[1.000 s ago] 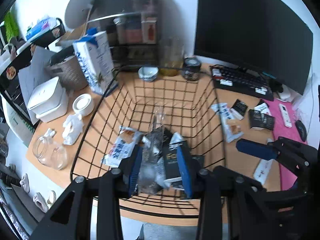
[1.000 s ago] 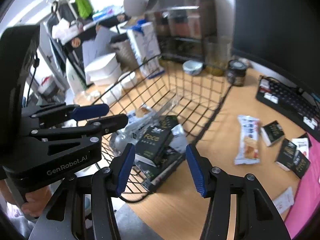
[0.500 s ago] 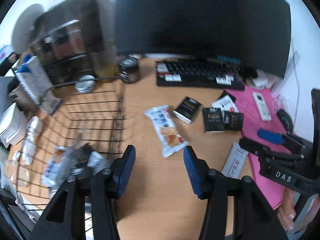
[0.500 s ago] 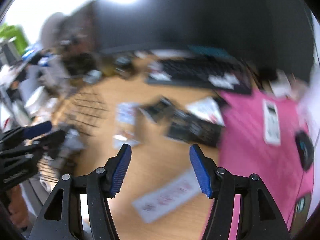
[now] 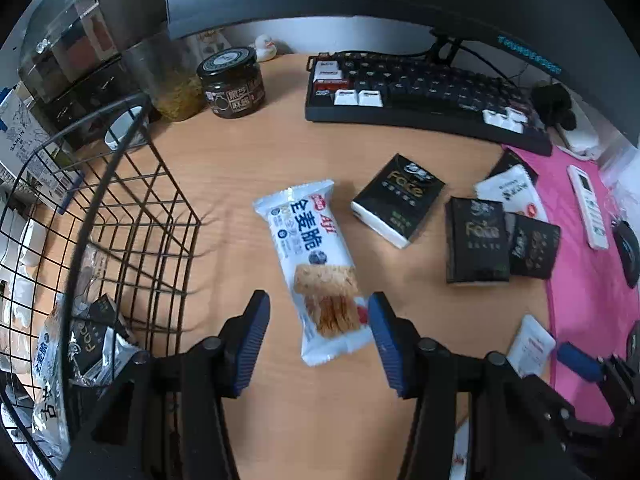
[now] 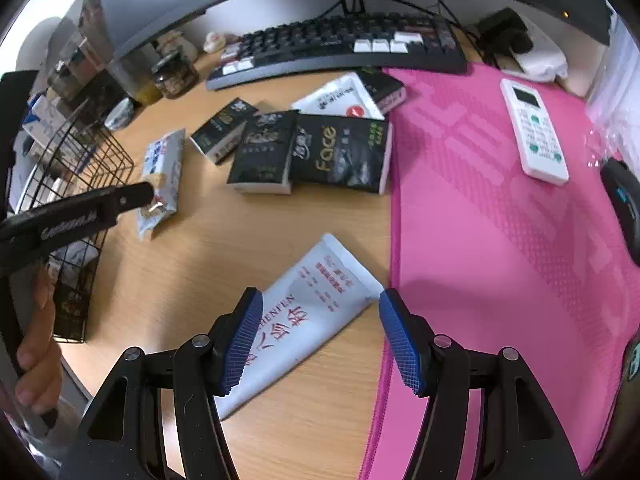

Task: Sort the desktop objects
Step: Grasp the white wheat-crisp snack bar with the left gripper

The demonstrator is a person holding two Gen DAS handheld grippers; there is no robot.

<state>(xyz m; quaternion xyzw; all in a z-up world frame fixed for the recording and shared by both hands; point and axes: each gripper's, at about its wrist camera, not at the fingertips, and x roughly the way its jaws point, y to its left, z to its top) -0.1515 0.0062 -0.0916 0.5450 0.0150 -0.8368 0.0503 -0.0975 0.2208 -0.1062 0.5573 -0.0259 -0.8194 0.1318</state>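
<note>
A black wire basket [image 5: 120,184] holding several packets stands at the left of the wooden desk. A white snack packet [image 5: 316,260] lies beside it; my left gripper [image 5: 316,336] is open with its near end between the jaws. My right gripper [image 6: 320,336] is open around a white tube [image 6: 308,312] lying at the pink mat's edge. Black "Face" tissue packs [image 6: 340,152] and a white pouch [image 6: 340,100] lie behind; they also show in the left wrist view [image 5: 476,236]. The basket [image 6: 68,160] and snack packet [image 6: 164,168] show at the left of the right wrist view.
A keyboard [image 5: 420,96] and monitor stand at the back. A dark jar [image 5: 232,80] and a glass jar [image 5: 176,84] stand behind the basket. A pink mat [image 6: 500,200] holds a white remote [image 6: 532,132] and a black mouse [image 6: 624,200].
Both grippers have swung right, away from the basket. The left now hangs over the snack packet and the right over the white tube.
</note>
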